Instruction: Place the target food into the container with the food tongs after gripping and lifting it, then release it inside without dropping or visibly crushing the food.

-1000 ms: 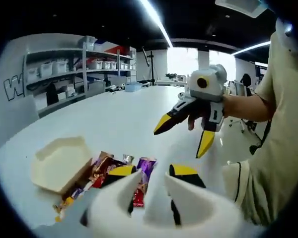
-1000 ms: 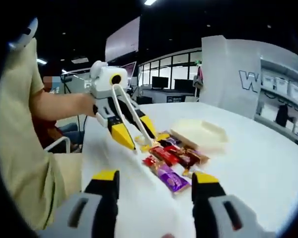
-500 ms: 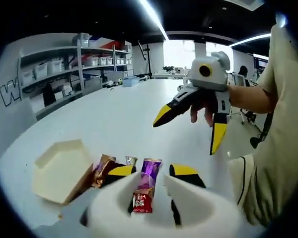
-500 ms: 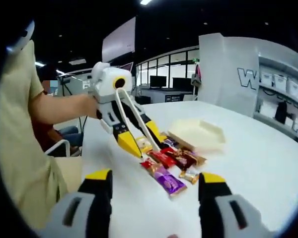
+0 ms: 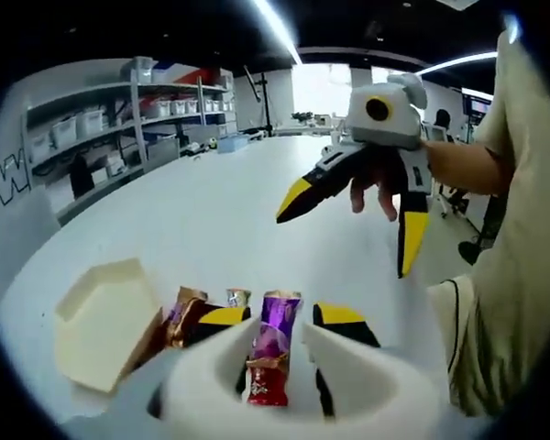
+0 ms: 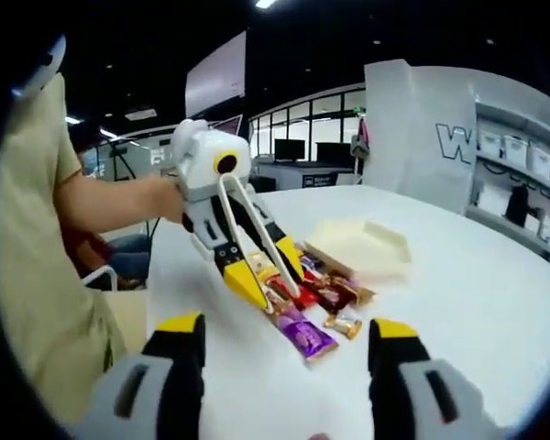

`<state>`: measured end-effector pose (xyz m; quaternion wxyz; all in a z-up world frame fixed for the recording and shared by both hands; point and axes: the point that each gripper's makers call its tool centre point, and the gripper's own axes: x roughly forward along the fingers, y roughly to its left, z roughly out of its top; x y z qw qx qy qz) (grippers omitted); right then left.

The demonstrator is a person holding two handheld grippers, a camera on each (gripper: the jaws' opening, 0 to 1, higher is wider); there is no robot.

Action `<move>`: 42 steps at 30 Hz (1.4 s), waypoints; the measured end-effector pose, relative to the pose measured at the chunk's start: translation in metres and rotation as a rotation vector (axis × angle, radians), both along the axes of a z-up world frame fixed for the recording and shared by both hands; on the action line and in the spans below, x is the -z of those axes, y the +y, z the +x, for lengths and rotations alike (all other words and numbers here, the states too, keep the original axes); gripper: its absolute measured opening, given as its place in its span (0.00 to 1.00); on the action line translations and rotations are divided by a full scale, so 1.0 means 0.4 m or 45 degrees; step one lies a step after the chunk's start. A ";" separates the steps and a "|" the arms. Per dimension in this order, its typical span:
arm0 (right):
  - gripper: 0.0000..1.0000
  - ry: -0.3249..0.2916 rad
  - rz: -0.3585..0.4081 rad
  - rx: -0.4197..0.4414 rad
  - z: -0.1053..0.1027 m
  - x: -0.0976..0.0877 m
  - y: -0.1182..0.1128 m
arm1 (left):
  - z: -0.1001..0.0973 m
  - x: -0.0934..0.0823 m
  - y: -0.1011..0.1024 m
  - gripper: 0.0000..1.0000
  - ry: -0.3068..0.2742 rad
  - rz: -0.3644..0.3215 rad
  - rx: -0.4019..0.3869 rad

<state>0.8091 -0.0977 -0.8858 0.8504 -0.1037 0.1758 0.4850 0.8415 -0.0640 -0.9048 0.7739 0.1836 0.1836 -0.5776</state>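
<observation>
My left gripper (image 5: 284, 316) is shut on white food tongs (image 5: 257, 367), whose two arms stand apart. A purple-wrapped snack bar (image 5: 277, 332) lies on the white table between the tong arms, with a red wrapper (image 5: 266, 387) just below it. In the right gripper view the left gripper (image 6: 270, 272) hangs with the tongs (image 6: 243, 215) over a pile of wrapped snacks (image 6: 323, 295); the purple bar (image 6: 304, 336) lies at the pile's near end. A cream hexagonal container (image 5: 96, 321) (image 6: 359, 247) sits beside the pile. My right gripper (image 6: 284, 325) (image 5: 348, 234) is open and holds nothing.
The white table (image 5: 211, 211) stretches far back. Shelves with bins (image 5: 119, 119) line the left wall. A person's arm and beige shirt (image 5: 522, 229) fill the right side. A small gold-wrapped snack (image 6: 342, 324) lies apart from the pile.
The left gripper has swung over the snacks, so the purple bar now sits centred between the tong arms. The right gripper has stayed open, hovering to the side.
</observation>
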 end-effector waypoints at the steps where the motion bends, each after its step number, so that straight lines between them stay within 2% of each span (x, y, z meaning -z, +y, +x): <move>1: 0.71 0.001 -0.001 0.001 0.000 0.001 0.000 | 0.000 0.008 -0.002 0.26 -0.009 0.021 0.013; 11: 0.71 0.005 -0.004 0.007 0.004 0.001 -0.001 | 0.009 0.031 -0.024 0.26 0.005 0.033 0.037; 24: 0.70 -0.011 0.020 0.027 0.002 -0.010 -0.016 | 0.009 0.014 -0.040 0.26 0.004 0.029 0.033; 42: 0.70 -0.011 0.047 0.039 -0.001 -0.014 -0.020 | 0.009 0.017 -0.029 0.26 -0.004 0.046 0.021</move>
